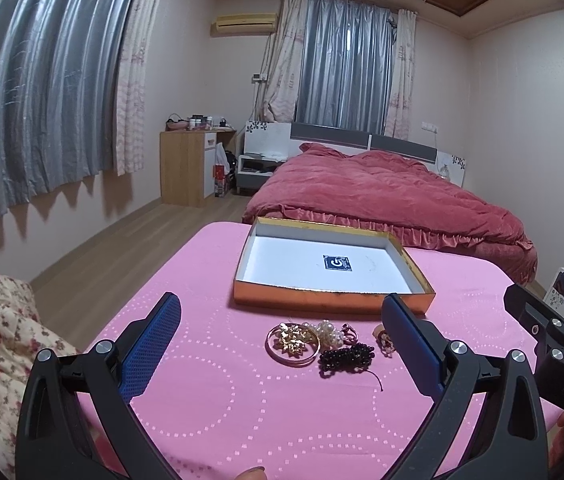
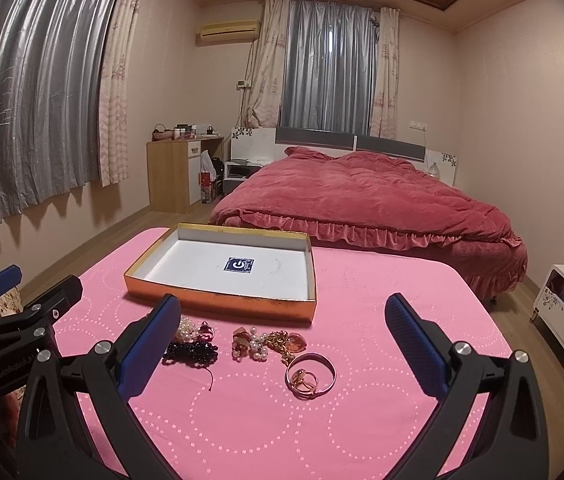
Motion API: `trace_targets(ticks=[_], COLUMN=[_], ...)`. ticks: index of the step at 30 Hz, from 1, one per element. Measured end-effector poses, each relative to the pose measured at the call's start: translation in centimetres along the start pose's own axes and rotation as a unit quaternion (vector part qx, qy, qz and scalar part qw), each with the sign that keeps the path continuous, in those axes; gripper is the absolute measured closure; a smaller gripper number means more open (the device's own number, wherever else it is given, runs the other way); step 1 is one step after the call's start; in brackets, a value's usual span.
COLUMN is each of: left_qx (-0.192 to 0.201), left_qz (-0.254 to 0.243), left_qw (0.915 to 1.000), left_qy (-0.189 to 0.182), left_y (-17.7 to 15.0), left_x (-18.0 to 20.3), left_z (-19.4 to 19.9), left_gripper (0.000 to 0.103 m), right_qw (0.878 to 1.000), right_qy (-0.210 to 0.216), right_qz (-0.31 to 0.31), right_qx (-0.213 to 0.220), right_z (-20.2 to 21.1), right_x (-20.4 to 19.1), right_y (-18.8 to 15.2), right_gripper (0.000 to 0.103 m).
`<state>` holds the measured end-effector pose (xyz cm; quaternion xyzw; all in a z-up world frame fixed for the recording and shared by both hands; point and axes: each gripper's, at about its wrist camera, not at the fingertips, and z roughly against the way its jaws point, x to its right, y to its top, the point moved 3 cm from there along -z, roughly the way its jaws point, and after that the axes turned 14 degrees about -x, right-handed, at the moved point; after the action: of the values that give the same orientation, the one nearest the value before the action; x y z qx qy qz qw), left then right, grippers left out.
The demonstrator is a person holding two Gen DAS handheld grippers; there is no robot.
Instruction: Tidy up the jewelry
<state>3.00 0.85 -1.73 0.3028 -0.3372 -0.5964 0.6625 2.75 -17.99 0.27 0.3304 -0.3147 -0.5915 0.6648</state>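
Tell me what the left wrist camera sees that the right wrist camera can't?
Only the left wrist view shows a gold bangle with a gold flower brooch inside it. Only the right wrist view shows another bangle with small rings inside, plus a gold chain. Both show the open box, with only a dark label inside, the black beads, the pearls and the pink tablecloth. Both grippers are open and hold nothing.

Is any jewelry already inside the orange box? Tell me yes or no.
No: in the right wrist view the orange box holds only a dark printed square, and the jewelry pile lies on the pink tablecloth.
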Motion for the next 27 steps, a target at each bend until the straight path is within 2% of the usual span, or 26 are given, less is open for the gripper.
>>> trace_targets(ticks=[27], left_qx=[-0.002], left_qz=[-0.003], left_qw=[1.0000], left_qy=[0.004], left_y=[-0.01], left_x=[0.08], left_z=[-0.18], left_gripper=[0.005], right_qw=[1.000], right_qy=[0.003], right_qz=[-0.001], right_qx=[0.000], right_z=[0.07], right_x=[-0.01], right_y=[-0.23], right_gripper=[0.103])
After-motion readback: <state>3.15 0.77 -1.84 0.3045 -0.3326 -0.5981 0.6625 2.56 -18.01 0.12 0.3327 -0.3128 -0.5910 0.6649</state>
